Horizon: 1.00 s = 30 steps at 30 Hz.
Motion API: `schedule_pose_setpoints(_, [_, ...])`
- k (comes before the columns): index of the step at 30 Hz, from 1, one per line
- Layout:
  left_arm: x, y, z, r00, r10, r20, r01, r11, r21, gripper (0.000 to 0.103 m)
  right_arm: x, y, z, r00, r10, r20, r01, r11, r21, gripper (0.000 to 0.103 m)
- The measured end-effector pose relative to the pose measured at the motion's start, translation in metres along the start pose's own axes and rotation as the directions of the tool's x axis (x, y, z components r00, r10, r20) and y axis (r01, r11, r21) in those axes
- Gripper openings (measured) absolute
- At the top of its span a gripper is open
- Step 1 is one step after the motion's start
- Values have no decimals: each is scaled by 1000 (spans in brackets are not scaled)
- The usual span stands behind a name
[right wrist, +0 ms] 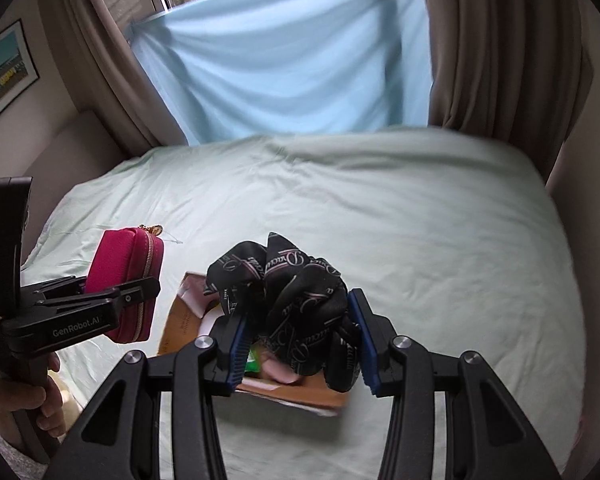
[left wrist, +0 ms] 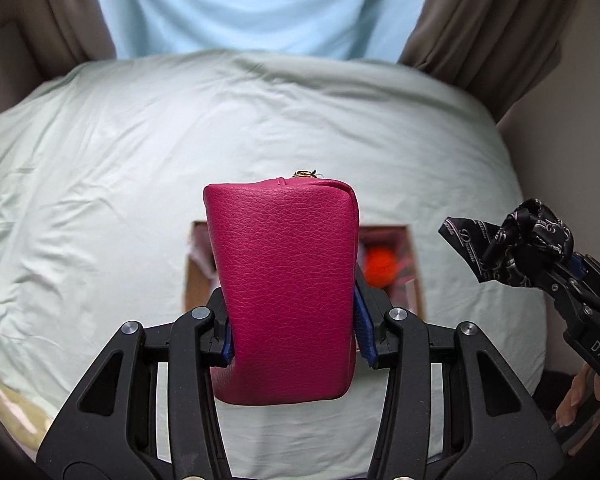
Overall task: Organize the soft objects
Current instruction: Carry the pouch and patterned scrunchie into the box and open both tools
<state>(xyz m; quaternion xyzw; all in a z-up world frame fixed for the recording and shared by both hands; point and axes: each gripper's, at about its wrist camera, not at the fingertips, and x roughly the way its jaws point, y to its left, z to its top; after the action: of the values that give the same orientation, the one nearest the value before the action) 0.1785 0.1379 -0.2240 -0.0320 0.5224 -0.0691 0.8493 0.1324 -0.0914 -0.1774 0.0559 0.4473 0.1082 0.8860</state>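
Clearly mid-carry, the left gripper [left wrist: 292,336] clamps the pouch [left wrist: 284,288] and the right gripper [right wrist: 300,344] pinches the scarf [right wrist: 288,304] above the box [right wrist: 180,324], so next comes lowering and releasing inside.

Pale green bed [right wrist: 380,208], taupe curtains [right wrist: 500,48] (blue sheet [right wrist: 280,60] across window).

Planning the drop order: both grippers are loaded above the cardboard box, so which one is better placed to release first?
Probably the right gripper: its black scarf hangs directly over the open cardboard box. The left gripper holds the pink pouch off to the box's left side.
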Motion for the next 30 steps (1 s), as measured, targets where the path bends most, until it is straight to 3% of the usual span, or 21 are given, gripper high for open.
schedule_pose_setpoints(5, [40,41,-8,997,5,-81,-3,1000,17,41,46,32,-16,997,-12,-80,14,1000,20,42])
schedule_pose_setpoints(10, [72,58,-15,989,8,-149,-2,999,40,41,89,48,-32,985,-34,-168,30,999,-23,42])
schedule_pose_setpoints(22, [142,55,-12,962,34,-273,-12,996,83,42,158,45,-54,949,-37,-314,-1,993,-121,44])
schedule_pose_setpoints(27, [167,54,-5,949,33,-313,-5,996,87,42,177,44,-60,941,-34,-337,-15,990,-140,46])
schedule_pose_setpoints(30, [176,48,-5,945,21,-327,13,995,104,43,188,43,-63,940,-47,-339,-11,986,-167,52])
